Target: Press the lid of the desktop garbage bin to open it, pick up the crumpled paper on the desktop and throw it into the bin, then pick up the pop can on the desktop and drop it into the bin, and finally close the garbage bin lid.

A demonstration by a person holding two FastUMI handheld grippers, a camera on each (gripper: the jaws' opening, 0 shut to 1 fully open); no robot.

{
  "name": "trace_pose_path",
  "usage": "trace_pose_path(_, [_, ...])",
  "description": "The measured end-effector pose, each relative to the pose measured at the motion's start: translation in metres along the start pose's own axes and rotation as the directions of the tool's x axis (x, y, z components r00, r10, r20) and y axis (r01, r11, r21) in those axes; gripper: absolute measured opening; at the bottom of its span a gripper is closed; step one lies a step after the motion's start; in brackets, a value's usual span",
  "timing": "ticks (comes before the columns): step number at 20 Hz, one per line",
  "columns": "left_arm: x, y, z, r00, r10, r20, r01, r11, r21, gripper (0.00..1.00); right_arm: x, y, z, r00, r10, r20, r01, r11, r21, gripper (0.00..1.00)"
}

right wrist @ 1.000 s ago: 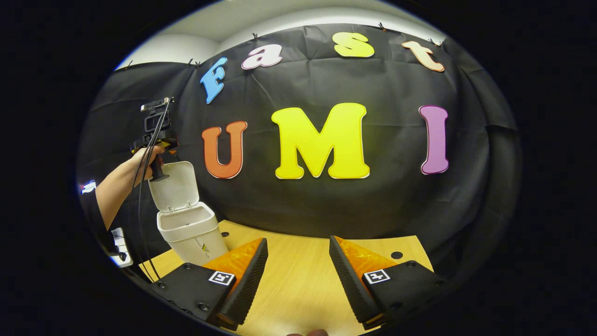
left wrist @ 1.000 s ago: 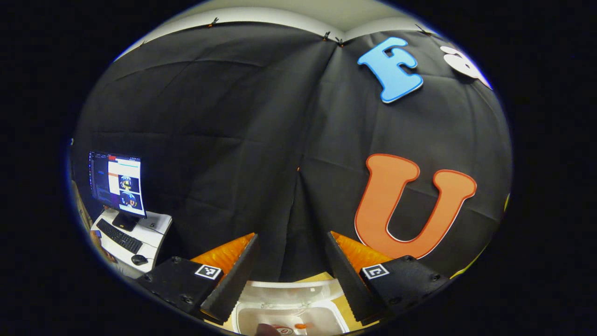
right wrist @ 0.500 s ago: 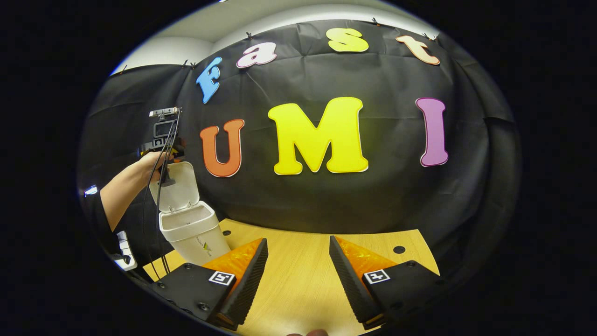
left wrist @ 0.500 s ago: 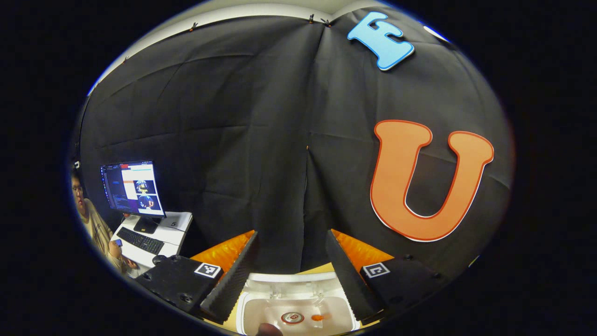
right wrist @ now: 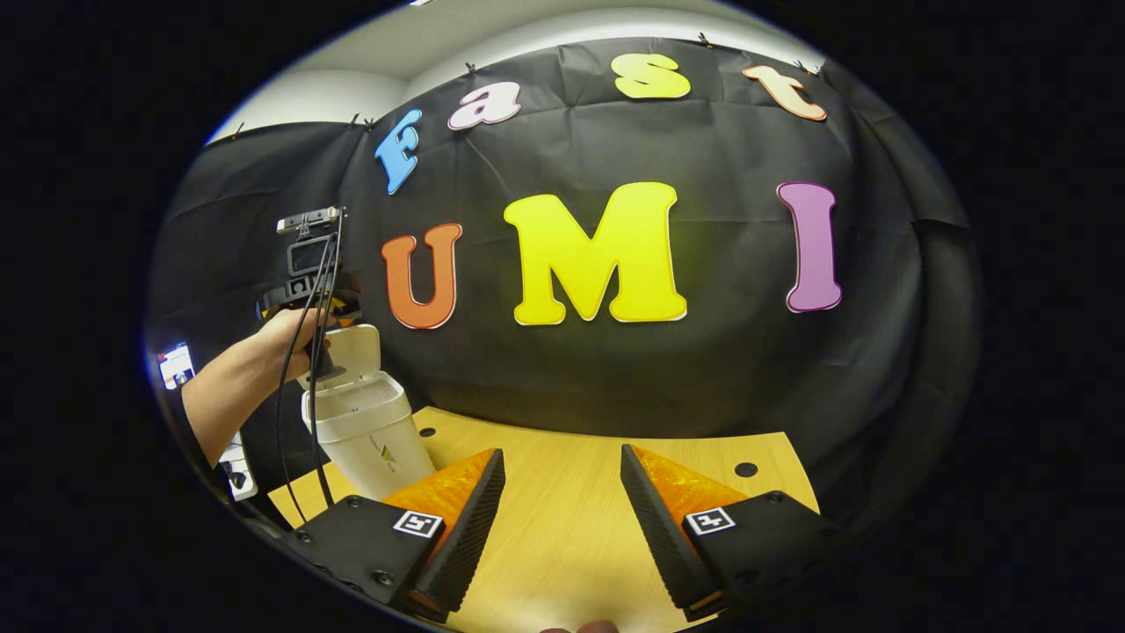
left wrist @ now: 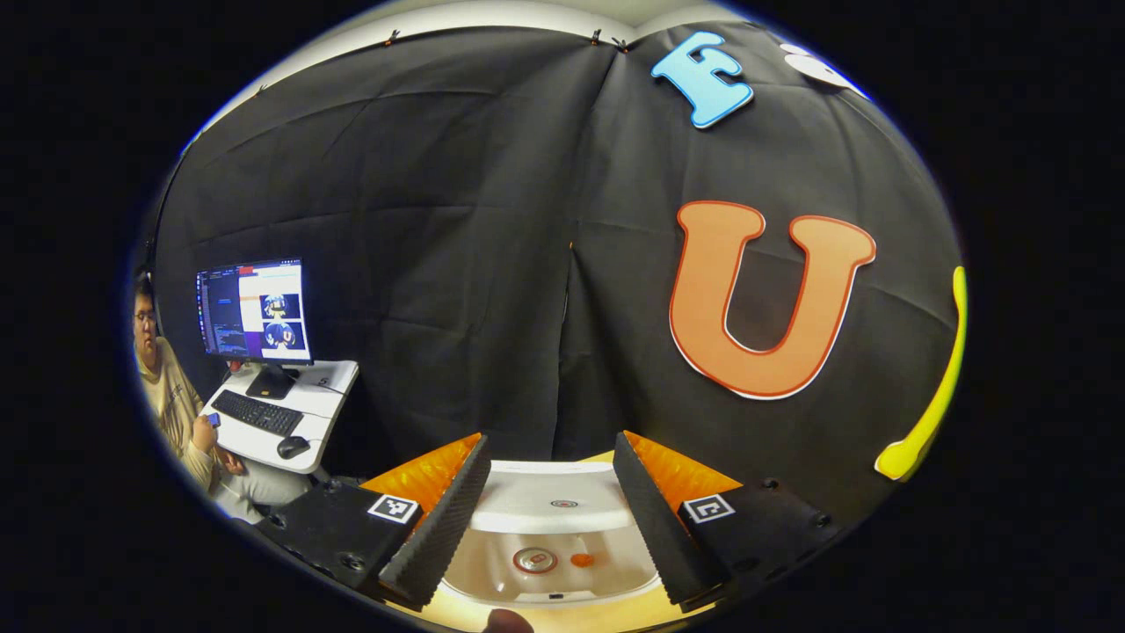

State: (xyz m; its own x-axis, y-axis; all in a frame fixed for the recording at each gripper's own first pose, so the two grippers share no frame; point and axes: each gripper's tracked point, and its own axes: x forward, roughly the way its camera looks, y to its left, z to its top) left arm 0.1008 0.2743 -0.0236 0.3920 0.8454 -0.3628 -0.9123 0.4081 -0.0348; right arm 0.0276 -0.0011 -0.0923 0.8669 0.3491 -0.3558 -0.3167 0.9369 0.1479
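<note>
Pop can [left wrist: 534,560] lies inside the bin [right wrist: 373,440]; lid [left wrist: 552,498] half lowered under left gripper [left wrist: 547,514], fingers spread and empty; right gripper [right wrist: 561,519] likewise released; only closing remains.

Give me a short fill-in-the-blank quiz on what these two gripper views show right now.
1. The pop can lies inside the ____.
2. The bin lid is tilted partway over the opening, not fully ____.
3. The right tongs hang open over the bare wooden ____.
4. In the right gripper view, a hand holds the left tongs just ____ the bin.

Missing words: bin; closed; table; above
</note>
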Motion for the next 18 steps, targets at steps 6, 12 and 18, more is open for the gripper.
trace_pose_path(6, [-0.016, -0.004, -0.053, 0.999, 0.002, -0.040, 0.000, 0.999, 0.040, 0.94, -0.014, -0.026, -0.008, 0.999, -0.044, -0.021, 0.044, 0.999, 0.000, 0.84])
trace_pose_path(12, [-0.017, -0.003, -0.090, 0.997, 0.016, -0.074, -0.009, 0.996, 0.091, 0.94, -0.016, -0.032, -0.014, 0.999, -0.043, -0.032, 0.043, 0.999, 0.008, 0.84])
trace_pose_path(18, [-0.015, -0.001, -0.107, 0.997, 0.032, -0.070, -0.027, 0.997, 0.066, 0.94, -0.011, -0.034, -0.020, 0.999, -0.029, -0.044, 0.030, 0.999, 0.020, 0.85])
